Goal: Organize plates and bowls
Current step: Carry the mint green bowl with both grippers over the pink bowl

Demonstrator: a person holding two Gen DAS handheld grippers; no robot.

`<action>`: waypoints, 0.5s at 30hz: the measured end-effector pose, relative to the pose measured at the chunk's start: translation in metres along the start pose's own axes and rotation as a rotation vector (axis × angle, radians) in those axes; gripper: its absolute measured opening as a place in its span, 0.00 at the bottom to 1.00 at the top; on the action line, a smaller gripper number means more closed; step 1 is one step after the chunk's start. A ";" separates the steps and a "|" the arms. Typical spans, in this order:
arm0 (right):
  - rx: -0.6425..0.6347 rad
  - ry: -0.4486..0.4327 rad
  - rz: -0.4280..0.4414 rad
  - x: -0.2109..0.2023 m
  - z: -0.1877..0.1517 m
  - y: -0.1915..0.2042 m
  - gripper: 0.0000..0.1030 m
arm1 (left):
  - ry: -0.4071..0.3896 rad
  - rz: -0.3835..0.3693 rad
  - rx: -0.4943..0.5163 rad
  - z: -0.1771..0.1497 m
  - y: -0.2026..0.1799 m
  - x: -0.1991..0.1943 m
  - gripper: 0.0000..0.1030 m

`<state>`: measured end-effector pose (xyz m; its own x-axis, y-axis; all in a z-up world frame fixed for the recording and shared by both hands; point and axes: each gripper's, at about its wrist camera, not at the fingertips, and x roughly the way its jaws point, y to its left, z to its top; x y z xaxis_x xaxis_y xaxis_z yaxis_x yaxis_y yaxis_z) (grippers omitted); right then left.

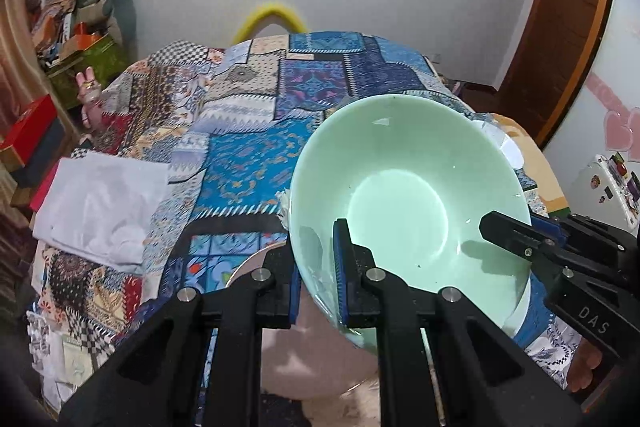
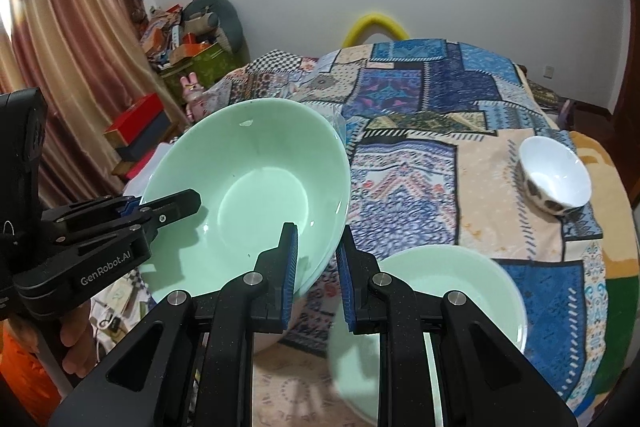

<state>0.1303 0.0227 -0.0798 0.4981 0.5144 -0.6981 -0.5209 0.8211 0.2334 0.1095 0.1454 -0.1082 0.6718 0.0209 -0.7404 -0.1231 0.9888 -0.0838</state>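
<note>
Patchwork bedding point(image 2: 460, 115) is carrying the dishes while, from left to right, the left claw point(image 1: 318, 271) and right claw point(image 2: 318, 275) are each pinching the tilted green bowl's point(image 2: 248, 195) rim, probably sharing its weight above the green plate point(image 2: 460, 287).

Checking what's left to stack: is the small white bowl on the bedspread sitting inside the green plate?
No, the small white bowl stands alone on the patterned bedspread, apart from the green plate.

A pale green bowl point(image 2: 248, 195) and pale green plate point(image 2: 460, 279) are seen against a blue-and-beige patchwork-patterned cloth point(image 2: 420, 163), with a white, dark-patterned small bowl point(image 2: 554, 177) farther across it.
</note>
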 end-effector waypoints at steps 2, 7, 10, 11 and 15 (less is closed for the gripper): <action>-0.004 0.008 0.008 0.004 -0.002 0.006 0.17 | 0.005 0.005 -0.009 -0.006 0.007 -0.001 0.13; -0.006 0.031 0.026 0.013 -0.007 0.015 0.17 | 0.028 0.015 -0.035 -0.018 0.023 0.001 0.13; -0.003 0.049 0.035 0.019 -0.012 0.019 0.17 | 0.044 0.020 -0.048 -0.026 0.031 0.004 0.13; -0.001 0.056 0.038 0.021 -0.013 0.019 0.17 | 0.048 0.020 -0.050 -0.027 0.032 0.005 0.13; 0.002 0.086 0.046 0.031 -0.020 0.024 0.17 | 0.072 0.025 -0.061 -0.036 0.041 0.013 0.13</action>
<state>0.1192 0.0534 -0.1089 0.4120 0.5286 -0.7422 -0.5405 0.7976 0.2679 0.0868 0.1805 -0.1448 0.6144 0.0322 -0.7883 -0.1847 0.9773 -0.1040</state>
